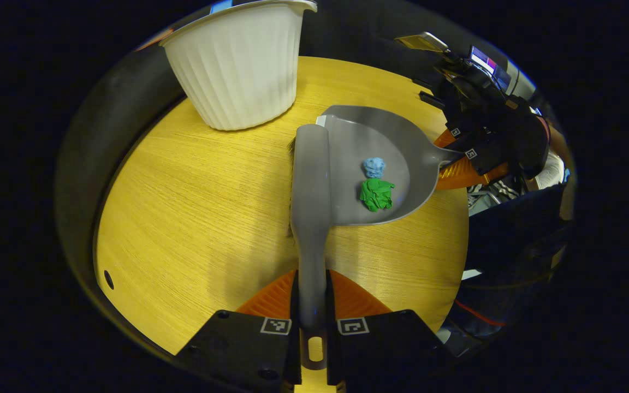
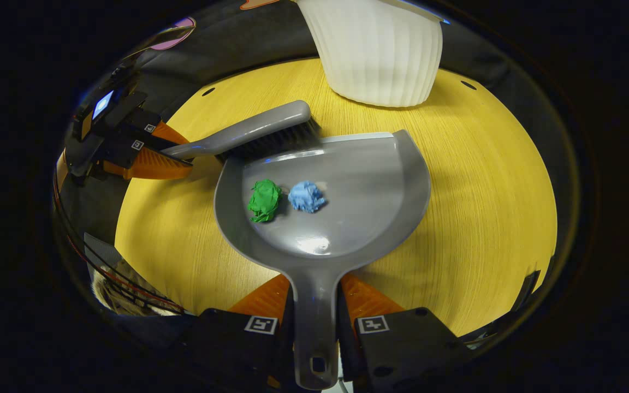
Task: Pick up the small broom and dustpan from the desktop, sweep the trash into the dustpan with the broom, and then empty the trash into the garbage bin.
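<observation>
Grippers clamp both tools over a round yellow wooden desktop [image 2: 484, 218]: the right gripper [image 2: 314, 322] pinches the handle of the grey plastic dustpan [image 2: 358, 185], lying flat on the wood, while the left gripper [image 1: 313, 322] squeezes the handle of the small grey broom [image 1: 310, 180], bristles at the pan's lip. Inside the pan sit a crumpled green paper scrap [image 2: 263, 200] and a blue paper ball [image 2: 307, 196], just beside each other. Beyond stands a white ribbed plastic garbage bin [image 2: 380, 49].

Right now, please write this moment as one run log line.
left gripper: shut on broom | right gripper: shut on dustpan | green wad, blue wad: in dustpan | bin: beyond
</observation>
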A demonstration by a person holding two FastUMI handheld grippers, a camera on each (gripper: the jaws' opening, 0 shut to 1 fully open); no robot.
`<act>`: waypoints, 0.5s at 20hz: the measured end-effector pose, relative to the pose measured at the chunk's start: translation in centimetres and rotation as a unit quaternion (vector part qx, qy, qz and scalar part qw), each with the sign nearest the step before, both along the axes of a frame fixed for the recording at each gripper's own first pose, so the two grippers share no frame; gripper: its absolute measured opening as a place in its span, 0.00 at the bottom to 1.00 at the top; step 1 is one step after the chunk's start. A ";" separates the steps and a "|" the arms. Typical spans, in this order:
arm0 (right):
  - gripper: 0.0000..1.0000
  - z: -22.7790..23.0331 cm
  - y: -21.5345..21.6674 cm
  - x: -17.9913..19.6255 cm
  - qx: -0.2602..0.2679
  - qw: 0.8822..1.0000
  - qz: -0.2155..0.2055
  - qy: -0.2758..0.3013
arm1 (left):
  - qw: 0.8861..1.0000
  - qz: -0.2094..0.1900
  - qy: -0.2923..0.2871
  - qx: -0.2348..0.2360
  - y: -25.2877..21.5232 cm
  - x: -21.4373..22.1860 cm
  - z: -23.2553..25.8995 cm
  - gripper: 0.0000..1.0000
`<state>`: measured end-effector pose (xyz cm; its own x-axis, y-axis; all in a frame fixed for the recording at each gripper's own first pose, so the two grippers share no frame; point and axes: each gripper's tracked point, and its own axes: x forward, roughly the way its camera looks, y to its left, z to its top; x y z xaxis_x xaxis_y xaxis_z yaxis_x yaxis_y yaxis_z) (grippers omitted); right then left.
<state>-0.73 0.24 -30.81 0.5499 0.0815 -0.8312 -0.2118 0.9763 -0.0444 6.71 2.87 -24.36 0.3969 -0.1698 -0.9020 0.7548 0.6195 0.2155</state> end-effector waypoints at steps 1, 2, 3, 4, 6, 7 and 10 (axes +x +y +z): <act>0.39 0.1 0.0 0.0 0.000 1.000 0.000 -0.001 | 1.000 0.028 -0.002 -0.010 0.2 0.1 -0.3 0.16; 0.39 0.0 0.0 -0.1 0.000 1.000 0.000 -0.001 | 0.998 0.052 -0.005 -0.018 0.4 0.3 -0.5 0.16; 0.39 -0.1 0.1 -0.1 0.000 1.000 0.002 -0.001 | 0.996 0.082 -0.008 -0.022 1.0 0.2 -0.7 0.17; 0.36 -0.2 0.1 -0.2 -0.001 1.000 0.003 -0.001 | 0.993 0.116 -0.009 -0.020 1.9 -0.2 -0.8 0.16; 0.36 -0.6 0.2 -0.2 -0.003 1.000 0.003 0.003 | 0.983 0.181 -0.013 -0.033 2.7 -1.2 -0.7 0.16; 0.36 -0.9 0.3 -0.3 -0.002 1.000 0.003 0.006 | 0.977 0.210 -0.014 -0.043 3.1 -2.0 -0.6 0.17; 0.39 -1.8 -0.3 -0.4 0.008 1.000 -0.002 0.016 | 0.958 0.279 -0.012 -0.062 4.8 -4.1 -0.3 0.16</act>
